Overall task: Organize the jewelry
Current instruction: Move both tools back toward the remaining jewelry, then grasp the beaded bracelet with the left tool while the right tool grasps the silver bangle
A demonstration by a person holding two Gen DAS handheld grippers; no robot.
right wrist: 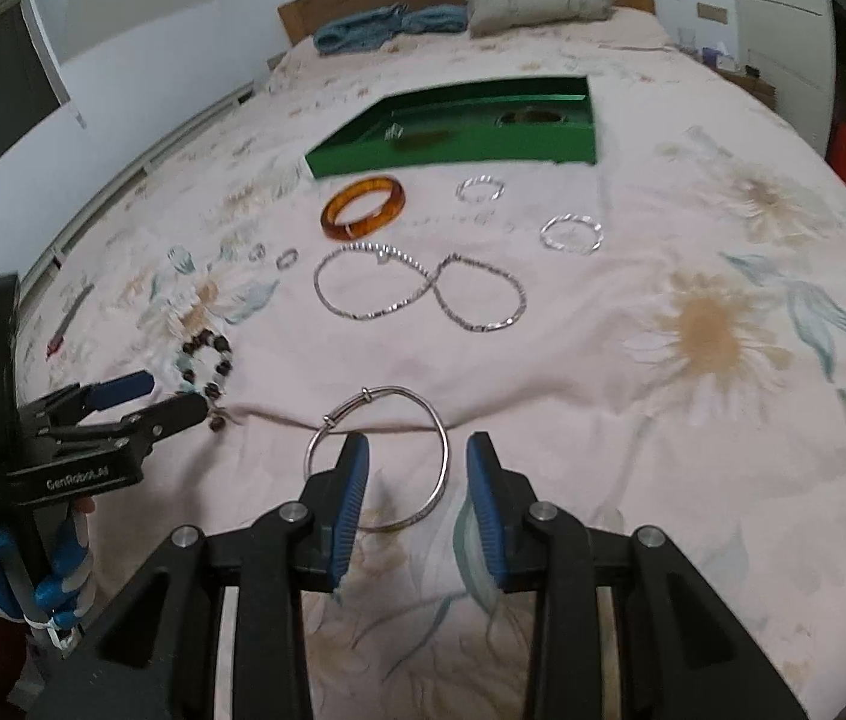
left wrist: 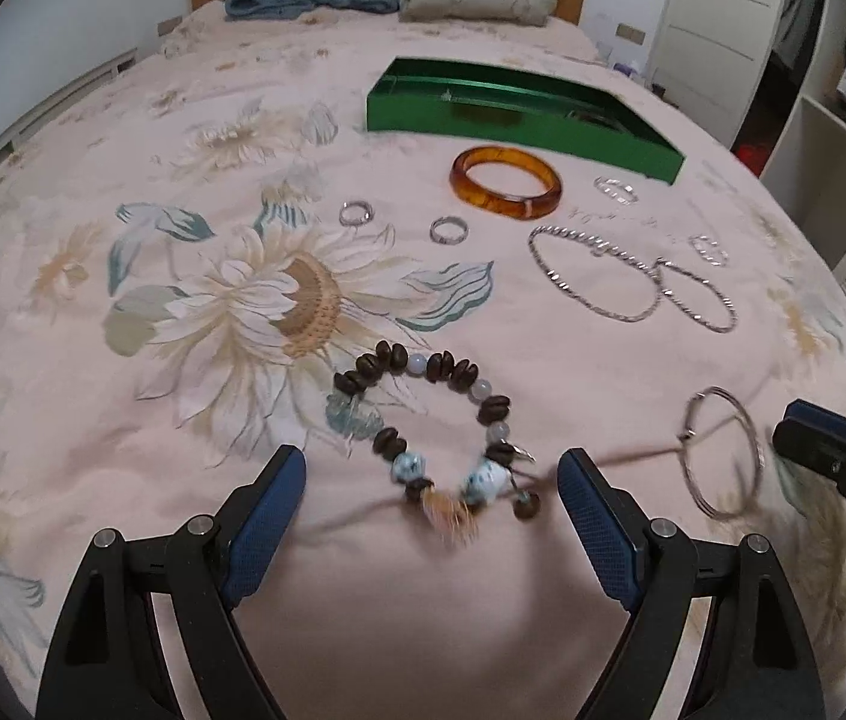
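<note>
Motion blur smears the near end of the beaded bracelet [left wrist: 423, 429] and its tassel, and the contents of the green tray [left wrist: 519, 114] far up the bed are too dim to name. The bracelet is dark seed-like beads with pale blue stones; beyond it lie a glossy amber bangle [left wrist: 506, 181], twisted silver chains [left wrist: 633, 279] and small rings. My left gripper [left wrist: 432, 525] is spread wide, its blue ribbed pads flanking the bracelet, holding nothing. My right gripper [right wrist: 417, 501] is parted more narrowly over the thin silver bangle [right wrist: 380, 459] on the floral bedspread [right wrist: 693, 420]; whether a pad touches its wire I cannot tell.
</note>
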